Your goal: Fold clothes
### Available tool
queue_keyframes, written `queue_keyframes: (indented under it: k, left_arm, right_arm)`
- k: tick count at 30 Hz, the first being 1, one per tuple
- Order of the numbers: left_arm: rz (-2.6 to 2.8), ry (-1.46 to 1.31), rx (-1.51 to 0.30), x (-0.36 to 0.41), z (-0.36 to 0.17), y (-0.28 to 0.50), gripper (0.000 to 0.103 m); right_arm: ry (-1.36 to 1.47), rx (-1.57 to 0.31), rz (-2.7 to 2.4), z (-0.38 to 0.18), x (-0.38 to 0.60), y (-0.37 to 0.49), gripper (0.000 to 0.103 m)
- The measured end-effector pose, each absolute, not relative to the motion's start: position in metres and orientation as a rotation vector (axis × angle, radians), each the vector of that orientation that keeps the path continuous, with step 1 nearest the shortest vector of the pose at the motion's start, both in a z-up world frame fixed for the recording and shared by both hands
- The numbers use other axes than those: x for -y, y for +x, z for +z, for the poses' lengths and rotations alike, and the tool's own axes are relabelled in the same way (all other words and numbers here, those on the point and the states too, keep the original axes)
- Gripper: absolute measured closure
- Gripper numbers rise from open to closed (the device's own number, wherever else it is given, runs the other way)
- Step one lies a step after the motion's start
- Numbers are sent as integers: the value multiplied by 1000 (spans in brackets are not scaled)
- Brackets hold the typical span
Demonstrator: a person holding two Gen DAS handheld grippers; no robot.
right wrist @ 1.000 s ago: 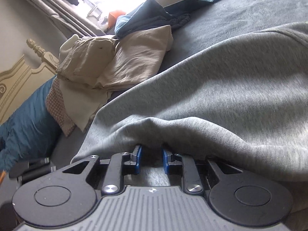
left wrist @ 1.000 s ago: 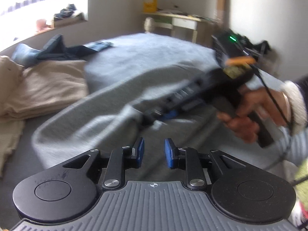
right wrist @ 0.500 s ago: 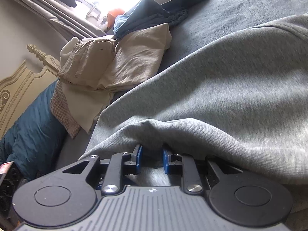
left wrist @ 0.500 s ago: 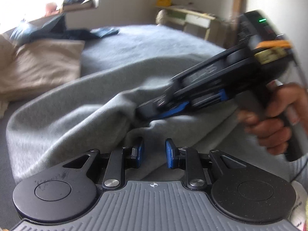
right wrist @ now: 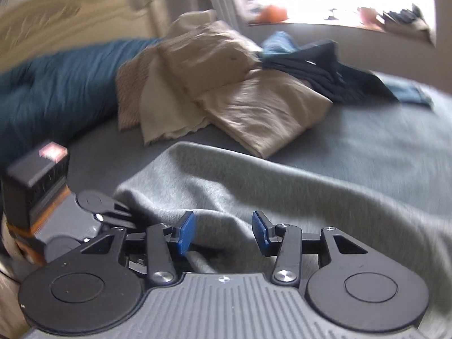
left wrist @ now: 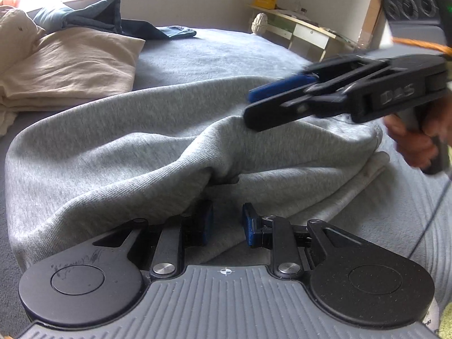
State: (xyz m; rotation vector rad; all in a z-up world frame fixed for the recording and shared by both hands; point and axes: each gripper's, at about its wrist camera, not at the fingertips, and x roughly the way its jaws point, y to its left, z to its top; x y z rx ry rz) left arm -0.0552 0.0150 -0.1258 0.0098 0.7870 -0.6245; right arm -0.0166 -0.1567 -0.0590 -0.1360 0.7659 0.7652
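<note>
Grey sweatshirt-type garment (left wrist: 118, 152) lies spread on the blue-grey bed cover (left wrist: 214, 50), a thick ridge bunched up toward the near edge. Knit looks soft, fairly heavy, limp; likely to sag and drag rather than hold a crease, not slippery. Best hold, by my judgement: a doubled edge or the ridge, where layers give bulk.

Left gripper (left wrist: 224, 224) sits low at the garment's near fold, jaws apart, cloth between the pads but not pinched. Right gripper (right wrist: 223, 233) hangs above the fabric, jaws spread wide, nothing held.

Further out: folded beige clothes (right wrist: 254, 104), dark blue garments (right wrist: 319, 67) behind them, teal duvet (right wrist: 56, 73) at the headboard.
</note>
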Motion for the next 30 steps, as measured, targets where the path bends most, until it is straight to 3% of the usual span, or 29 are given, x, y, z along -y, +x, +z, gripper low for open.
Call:
queue_keyframes:
  k: [4,5,8,17,30]
  left_arm:
    - [-614,3,-783,-15,-126,-58,79]
    - [-612,2,-782,-15,-126,-58,79]
    - [-603,11,-778,-15,-127,-60,79]
    - [-537,-104,-878,-19,-126,-46,79]
    - [-446,-343,-923,-77,-126,-57,85]
  right_arm:
    - [-288,-840,848,-75,139,1,56]
    - [-314,-855,863,-80,136,4,60]
    - [-285,-829,869,-81,135,4,98]
    - [-31,-706,860,-43,175,-20,101]
    - [-326,-691,938,-61,145,-69,101]
